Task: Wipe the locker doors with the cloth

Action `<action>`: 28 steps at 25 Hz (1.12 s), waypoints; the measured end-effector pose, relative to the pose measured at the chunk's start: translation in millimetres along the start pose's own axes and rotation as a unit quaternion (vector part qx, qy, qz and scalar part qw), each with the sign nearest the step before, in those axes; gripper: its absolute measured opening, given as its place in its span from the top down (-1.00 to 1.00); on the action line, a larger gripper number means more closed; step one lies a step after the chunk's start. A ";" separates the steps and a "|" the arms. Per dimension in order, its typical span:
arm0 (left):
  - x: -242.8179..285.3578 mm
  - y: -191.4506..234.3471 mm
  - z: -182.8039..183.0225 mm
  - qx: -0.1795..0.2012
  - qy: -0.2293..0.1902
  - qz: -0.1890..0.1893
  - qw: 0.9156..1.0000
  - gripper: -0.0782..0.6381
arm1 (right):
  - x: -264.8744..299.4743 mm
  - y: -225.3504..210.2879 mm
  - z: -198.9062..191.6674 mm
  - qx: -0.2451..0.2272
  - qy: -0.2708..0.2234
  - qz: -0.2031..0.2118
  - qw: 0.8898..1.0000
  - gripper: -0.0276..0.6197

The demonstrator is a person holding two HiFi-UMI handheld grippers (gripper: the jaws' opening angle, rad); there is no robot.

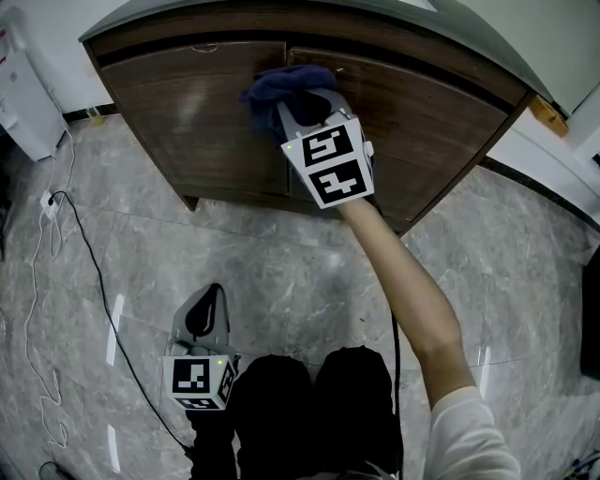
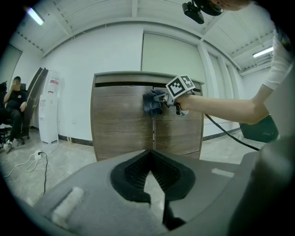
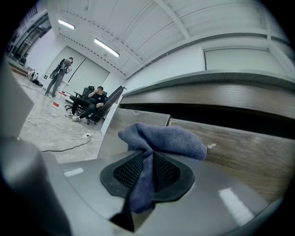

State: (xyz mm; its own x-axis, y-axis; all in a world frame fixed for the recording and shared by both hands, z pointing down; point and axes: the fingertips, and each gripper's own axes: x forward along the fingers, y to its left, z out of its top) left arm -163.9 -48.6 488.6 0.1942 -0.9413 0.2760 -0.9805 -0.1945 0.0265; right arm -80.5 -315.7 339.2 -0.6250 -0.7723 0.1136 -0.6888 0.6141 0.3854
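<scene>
Pinched deep between the ribbed black pads of the right gripper (image 3: 148, 159), a soft blue-grey microfibre cloth (image 3: 166, 138) sits closest to the lens. One tail hangs back through the jaws while the bunched bulk spills out past the tips. That wad appears to rest against the dark brown wood-grain locker doors (image 1: 206, 122), high up at the seam where the left and right doors meet, just under the grey countertop (image 1: 422, 14). It looks light, limp and easily crumpled, with enough nap to drag on the wood rather than slip. Holding it by a gathered fold, as here, seems the sensible grip. Its long axis lies across the doors, left to right, and the gripper points nearly level at them. Nearer the person, low over the grey marbled floor (image 1: 281, 253), the left gripper (image 2: 150, 154) idles, jaws pressed together at the tips on nothing.
</scene>
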 end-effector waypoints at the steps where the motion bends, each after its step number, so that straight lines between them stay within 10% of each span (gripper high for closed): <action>1: 0.1 -0.1 0.6 0.000 -0.001 -0.001 1.000 0.78 | -0.1 -0.8 2.2 0.001 -0.002 -0.001 1.000 0.69; 15: -0.9 1.8 0.8 -0.004 -0.001 -0.001 1.000 0.78 | 6.1 -10.1 52.8 0.006 -0.039 -0.013 0.999 0.69; 28: -4.0 6.5 -1.5 -0.004 -0.001 0.005 1.000 0.78 | 20.8 15.5 2.4 0.008 -0.013 -0.004 1.000 0.69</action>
State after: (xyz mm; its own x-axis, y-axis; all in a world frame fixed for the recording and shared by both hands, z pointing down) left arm -171.1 -45.7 489.2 0.1845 -0.9437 0.2747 -0.9826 -0.1832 0.0309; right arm -105.0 -321.9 345.4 -0.6283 -0.7732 0.0862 -0.7001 0.6102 0.3708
